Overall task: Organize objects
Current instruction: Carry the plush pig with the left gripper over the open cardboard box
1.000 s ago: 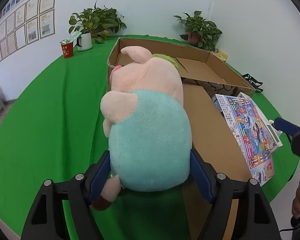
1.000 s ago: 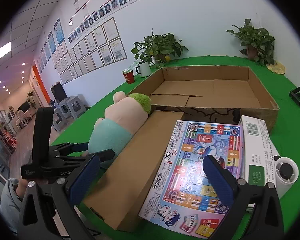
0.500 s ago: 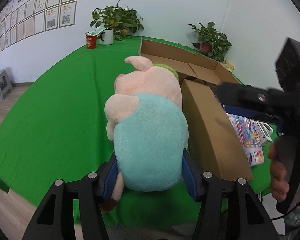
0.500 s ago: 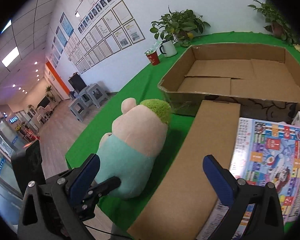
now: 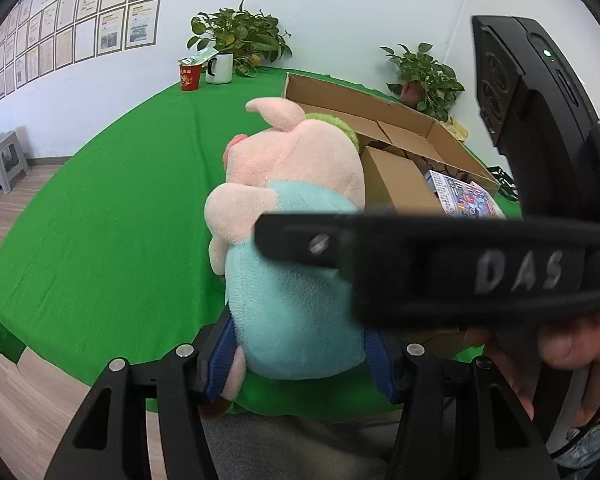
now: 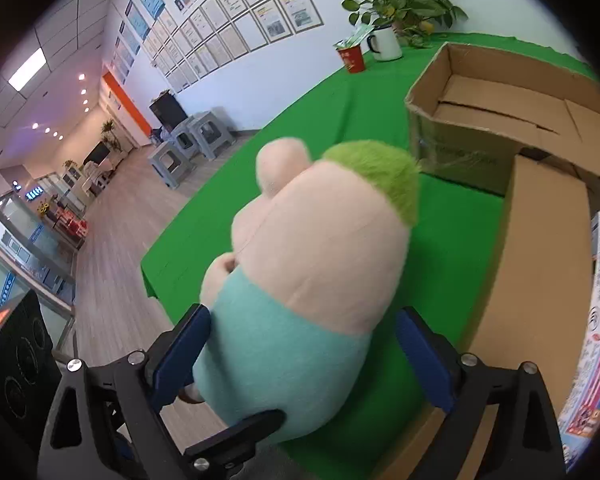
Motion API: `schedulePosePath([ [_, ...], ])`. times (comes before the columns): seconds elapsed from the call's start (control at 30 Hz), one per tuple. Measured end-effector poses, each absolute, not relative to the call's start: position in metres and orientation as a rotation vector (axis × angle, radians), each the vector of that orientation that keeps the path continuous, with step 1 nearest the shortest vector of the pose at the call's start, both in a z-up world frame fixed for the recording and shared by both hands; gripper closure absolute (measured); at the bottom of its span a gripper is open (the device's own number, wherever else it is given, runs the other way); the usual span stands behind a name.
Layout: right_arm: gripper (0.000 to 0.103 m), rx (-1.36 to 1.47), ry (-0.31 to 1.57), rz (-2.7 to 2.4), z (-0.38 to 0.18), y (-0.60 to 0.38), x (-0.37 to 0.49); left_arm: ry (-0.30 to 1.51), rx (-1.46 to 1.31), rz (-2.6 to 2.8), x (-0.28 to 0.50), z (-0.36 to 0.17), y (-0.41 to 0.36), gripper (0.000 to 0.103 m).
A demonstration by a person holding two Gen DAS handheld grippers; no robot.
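A plush pig with a pink head, green hair tuft and teal body lies on the green tablecloth near its front edge. My left gripper is shut on the teal rear end, both blue pads pressed into it. In the right wrist view my right gripper straddles the same plush pig from above. Its jaws are closing: the left pad is at the fabric, the right pad still stands off. The right gripper's black frame crosses the left wrist view and hides part of the pig.
An open cardboard box stands behind the pig. A flat closed brown carton and a colourful board game box lie to its right. A red cup, white mug and plants stand at the back. The table edge is close.
The left gripper's jaws have tightened on the pig and drawn it left, away from the brown carton. The right gripper has swung from over the game box to around the pig, its jaws narrowing.
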State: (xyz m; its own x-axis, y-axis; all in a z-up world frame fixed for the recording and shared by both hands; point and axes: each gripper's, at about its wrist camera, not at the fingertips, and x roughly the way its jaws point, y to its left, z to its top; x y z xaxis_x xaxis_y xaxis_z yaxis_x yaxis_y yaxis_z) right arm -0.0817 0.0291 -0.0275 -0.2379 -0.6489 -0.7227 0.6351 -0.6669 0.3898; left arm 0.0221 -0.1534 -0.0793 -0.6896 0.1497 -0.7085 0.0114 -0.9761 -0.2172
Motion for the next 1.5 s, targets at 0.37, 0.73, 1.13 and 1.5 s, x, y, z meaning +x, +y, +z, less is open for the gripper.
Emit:
schedulePosePath([
  [0.37, 0.029, 1.09, 0.004, -2.003, -0.021, 0.031, -0.067, -0.268, -1.109, 2.844, 0.035, -0.061, -0.138, 0.051],
  [0.73, 0.033, 0.901, -0.049, -2.111, 0.031, 0.056, -0.089, -0.093, -0.882, 2.887, -0.008, 0.009, -0.098, 0.051],
  [1.13, 0.033, 0.67, -0.056, -2.245, 0.109, 0.09, -0.153, -0.025, -0.706, 2.88, -0.118, 0.092, -0.059, 0.051],
  [1.5, 0.033, 0.728, -0.097, -2.245, 0.107, 0.088, -0.239, -0.047, -0.848, 2.851, -0.285, 0.106, -0.036, 0.051],
])
